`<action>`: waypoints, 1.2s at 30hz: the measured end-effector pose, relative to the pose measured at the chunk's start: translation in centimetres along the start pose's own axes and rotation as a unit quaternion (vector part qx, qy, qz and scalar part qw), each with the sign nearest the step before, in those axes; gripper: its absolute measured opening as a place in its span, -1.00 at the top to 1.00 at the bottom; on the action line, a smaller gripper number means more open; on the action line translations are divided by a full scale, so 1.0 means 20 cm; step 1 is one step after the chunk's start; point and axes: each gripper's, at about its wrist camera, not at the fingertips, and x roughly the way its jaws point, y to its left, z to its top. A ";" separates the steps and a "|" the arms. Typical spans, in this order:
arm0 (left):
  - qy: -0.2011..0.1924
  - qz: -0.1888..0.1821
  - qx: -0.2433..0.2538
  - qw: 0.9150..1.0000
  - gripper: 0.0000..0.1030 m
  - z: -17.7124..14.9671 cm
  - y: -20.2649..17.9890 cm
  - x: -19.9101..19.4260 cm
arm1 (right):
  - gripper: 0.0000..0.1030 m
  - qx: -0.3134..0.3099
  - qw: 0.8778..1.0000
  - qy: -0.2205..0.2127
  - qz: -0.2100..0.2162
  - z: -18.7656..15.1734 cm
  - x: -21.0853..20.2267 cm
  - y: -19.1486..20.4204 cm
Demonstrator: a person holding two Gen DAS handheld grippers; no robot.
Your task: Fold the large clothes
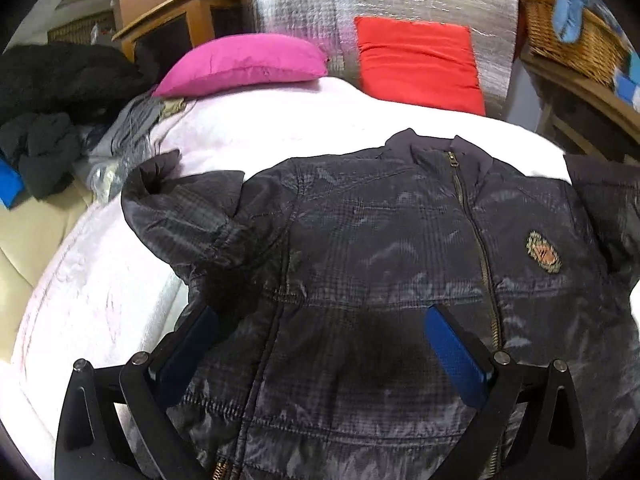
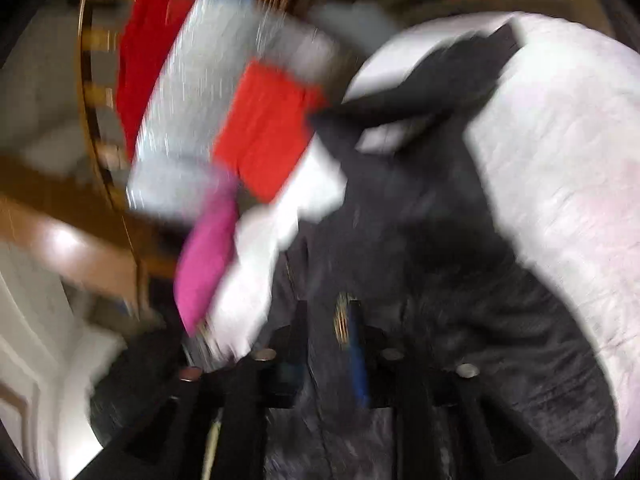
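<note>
One dark quilted jacket (image 1: 400,248) lies front-up on the white bedcover (image 1: 104,288), filling the left wrist view from the centre out to 3 o'clock and down to 6 o'clock. Its single zipper (image 1: 476,236) is done up to the collar, and one embroidered badge (image 1: 544,251) sits on the chest at about 3 o'clock. One sleeve (image 1: 200,208) is bent across at 9 o'clock; a second sleeve (image 1: 604,200) runs off the edge at 3 o'clock.

The left gripper (image 1: 324,316) hangs over the lower half of the jacket with its two blue-padded fingers (image 1: 452,352) spread wide, and nothing is between them.

Beyond the jacket there are two cushions: one pink cushion (image 1: 244,64) at 11 o'clock and one red cushion (image 1: 420,60) at 1 o'clock, the red one leaning on a silvery quilted panel (image 1: 320,8). One heap of dark clothes (image 1: 52,120) lies at 9 to 10 o'clock, and one wicker basket (image 1: 576,40) stands at 2 o'clock.

The right wrist view is badly smeared. The right gripper (image 2: 320,312) is low at 6 o'clock over the jacket (image 2: 420,208), which runs up to 1 o'clock across the bedcover (image 2: 560,152). One blue pad shows edge-on, and the jaws look partly apart; whether fabric is pinched between them cannot be told. The same two cushions show here too: pink (image 2: 208,256) at 8 o'clock, red (image 2: 264,128) at 11 o'clock.
</note>
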 end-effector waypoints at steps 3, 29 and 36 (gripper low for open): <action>-0.006 -0.010 0.027 1.000 -1.00 -0.02 -0.07 0.00 | -1.00 0.085 0.987 -0.127 0.039 0.07 -0.21 -0.17; 0.045 -0.072 0.258 0.962 0.86 0.67 -1.76 -0.03 | -1.00 0.268 0.952 -0.085 0.120 0.45 -0.28 -0.75; 0.008 -0.125 0.204 0.971 0.88 0.52 -1.36 -0.08 | -0.99 0.275 0.951 -0.059 0.132 0.45 -0.19 -0.76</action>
